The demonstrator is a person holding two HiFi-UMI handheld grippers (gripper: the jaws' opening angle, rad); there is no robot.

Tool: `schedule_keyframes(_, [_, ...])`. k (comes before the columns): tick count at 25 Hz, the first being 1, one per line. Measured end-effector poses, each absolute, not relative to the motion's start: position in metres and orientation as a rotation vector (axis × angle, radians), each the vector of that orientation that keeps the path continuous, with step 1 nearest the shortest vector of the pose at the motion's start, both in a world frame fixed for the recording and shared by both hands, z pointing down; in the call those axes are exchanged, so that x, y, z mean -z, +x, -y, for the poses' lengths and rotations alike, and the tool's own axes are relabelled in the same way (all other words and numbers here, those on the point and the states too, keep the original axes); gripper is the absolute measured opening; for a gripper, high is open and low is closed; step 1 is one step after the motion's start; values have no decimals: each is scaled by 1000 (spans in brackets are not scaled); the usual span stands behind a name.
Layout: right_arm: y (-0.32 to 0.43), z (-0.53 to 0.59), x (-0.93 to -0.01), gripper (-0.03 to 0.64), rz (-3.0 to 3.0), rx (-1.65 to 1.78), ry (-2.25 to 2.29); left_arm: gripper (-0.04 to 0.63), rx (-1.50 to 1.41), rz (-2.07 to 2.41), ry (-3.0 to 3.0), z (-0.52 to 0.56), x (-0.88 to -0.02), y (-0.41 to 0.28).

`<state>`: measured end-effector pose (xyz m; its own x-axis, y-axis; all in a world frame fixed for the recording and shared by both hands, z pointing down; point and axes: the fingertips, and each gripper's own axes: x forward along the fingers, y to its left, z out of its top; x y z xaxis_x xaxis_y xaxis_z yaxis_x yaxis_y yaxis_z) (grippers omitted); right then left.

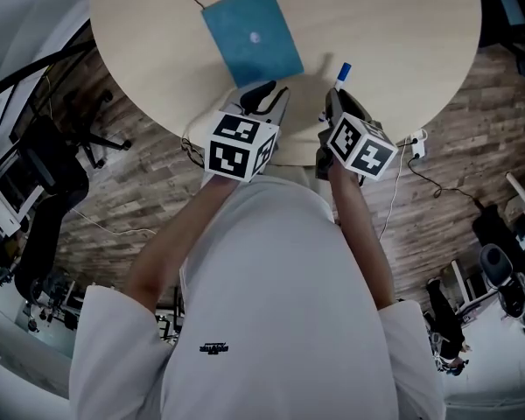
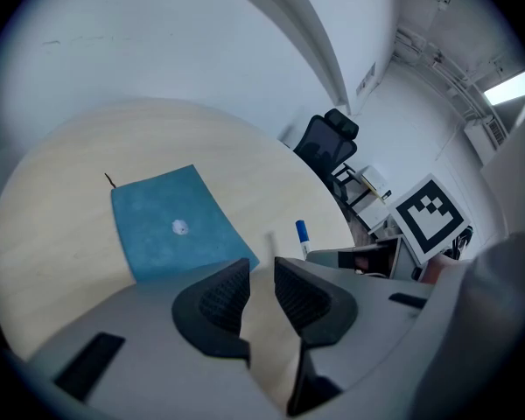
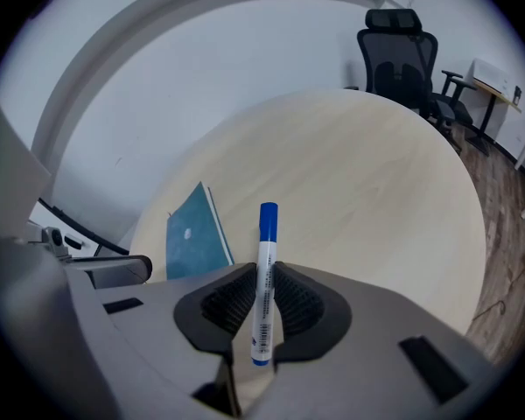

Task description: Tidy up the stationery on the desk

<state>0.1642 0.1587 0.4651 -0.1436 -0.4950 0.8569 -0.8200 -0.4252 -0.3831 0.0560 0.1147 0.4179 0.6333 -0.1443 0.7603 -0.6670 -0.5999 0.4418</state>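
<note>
Your right claw [image 3: 262, 289] grips the marker [image 3: 267, 234]: a light, stiff, probably slippery white barrel whose blue cap points to twelve o'clock. Mid-barrel looks the safest hold. Your left claw [image 2: 261, 280] stands narrow and empty, with the thin blue notebook [image 1: 251, 33] at its twelve o'clock, flat on the tabletop [image 1: 385, 33].

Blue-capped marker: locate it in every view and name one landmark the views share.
Head view: marker right of centre, poking out beyond the right gripper.
Left gripper view: right of centre, just past the blue notebook.
Right gripper view: dead centre, clamped between the jaws.
Shared landmark: the blue notebook, left of the marker everywhere.
</note>
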Motion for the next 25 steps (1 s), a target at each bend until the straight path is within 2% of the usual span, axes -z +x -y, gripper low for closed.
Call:
schedule_keyframes(13, [158, -98, -415, 86, 1759, -1386, 1566, 34, -679, 922, 2051, -67, -386, 38])
schedule_keyframes(25, [126, -15, -436, 86, 1909, -1330, 1299, 31, -543, 1121, 1908, -38, -403, 5])
